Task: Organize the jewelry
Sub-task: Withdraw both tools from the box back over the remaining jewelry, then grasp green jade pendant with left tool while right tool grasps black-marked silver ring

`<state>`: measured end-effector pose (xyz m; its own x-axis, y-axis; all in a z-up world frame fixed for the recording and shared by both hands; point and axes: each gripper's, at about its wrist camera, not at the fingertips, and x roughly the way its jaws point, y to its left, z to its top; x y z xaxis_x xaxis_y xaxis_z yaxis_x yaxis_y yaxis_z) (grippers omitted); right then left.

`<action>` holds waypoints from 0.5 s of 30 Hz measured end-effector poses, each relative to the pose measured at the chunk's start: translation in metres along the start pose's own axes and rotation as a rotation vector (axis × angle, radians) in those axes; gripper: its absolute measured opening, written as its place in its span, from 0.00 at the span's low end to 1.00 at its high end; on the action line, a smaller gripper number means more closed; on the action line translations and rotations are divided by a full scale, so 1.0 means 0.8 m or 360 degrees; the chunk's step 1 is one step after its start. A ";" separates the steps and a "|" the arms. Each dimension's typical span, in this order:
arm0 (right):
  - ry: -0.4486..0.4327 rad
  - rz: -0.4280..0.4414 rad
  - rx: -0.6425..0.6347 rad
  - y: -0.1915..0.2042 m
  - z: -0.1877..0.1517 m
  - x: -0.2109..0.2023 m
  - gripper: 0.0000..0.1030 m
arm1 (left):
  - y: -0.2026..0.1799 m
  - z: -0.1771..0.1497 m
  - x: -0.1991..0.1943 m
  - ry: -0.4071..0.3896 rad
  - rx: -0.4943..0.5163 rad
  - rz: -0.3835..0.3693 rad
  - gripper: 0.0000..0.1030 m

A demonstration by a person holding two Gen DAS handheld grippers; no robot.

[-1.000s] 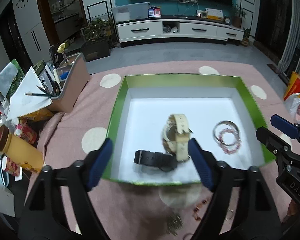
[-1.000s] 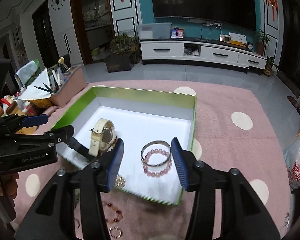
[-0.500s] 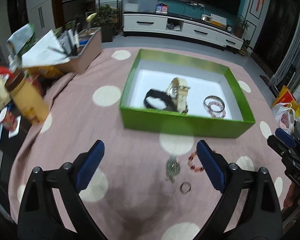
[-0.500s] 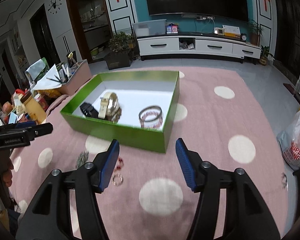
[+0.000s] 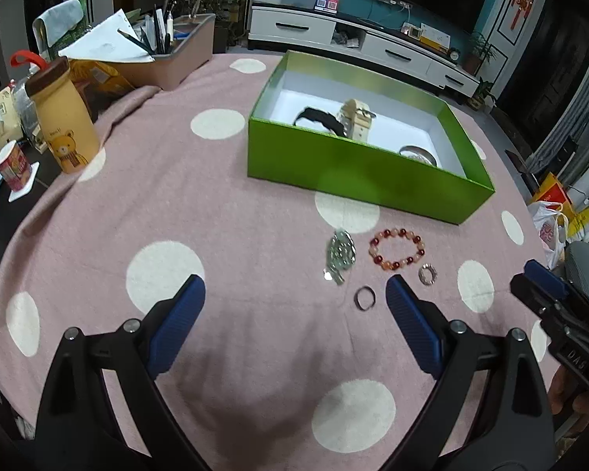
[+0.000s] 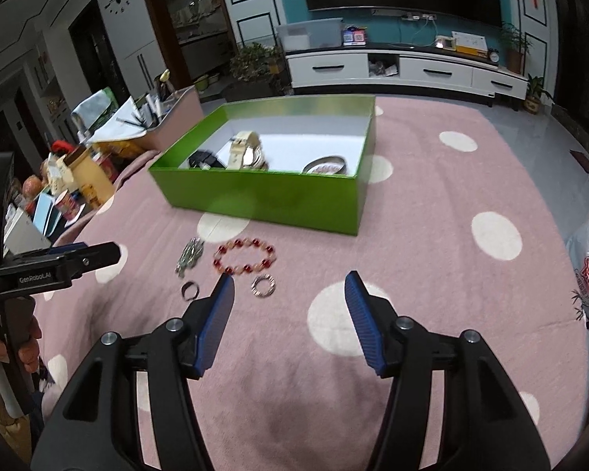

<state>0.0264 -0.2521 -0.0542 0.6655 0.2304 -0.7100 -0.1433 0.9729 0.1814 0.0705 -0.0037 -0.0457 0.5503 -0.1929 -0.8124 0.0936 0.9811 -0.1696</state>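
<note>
Both tools, left tool [image 5: 294,298] and right tool [image 6: 289,293], have withdrawn from the green box [image 5: 357,174].

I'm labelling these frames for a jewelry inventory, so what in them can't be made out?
- Silver bangle inside the green cardboard box: left wrist view, the near wall hides its lower part and anything beside it.
- Black strap watch: right wrist view, the box wall cuts it off.
- Silvery chain pile: right wrist view, blurred; type unclear.
- Small dark ring and sparkly ring: left wrist view, too small for detail.
</note>
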 end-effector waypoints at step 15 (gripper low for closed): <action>0.0127 0.0065 -0.0107 0.014 -0.021 0.046 0.51 | -0.016 -0.011 0.030 0.0028 0.0070 -0.0041 0.80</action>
<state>0.0370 -0.2324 -0.0893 0.5977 0.2683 -0.7555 -0.2201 0.9610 0.1672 0.0753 -0.0213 -0.0682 0.5327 -0.2181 -0.8177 0.1441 0.9755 -0.1663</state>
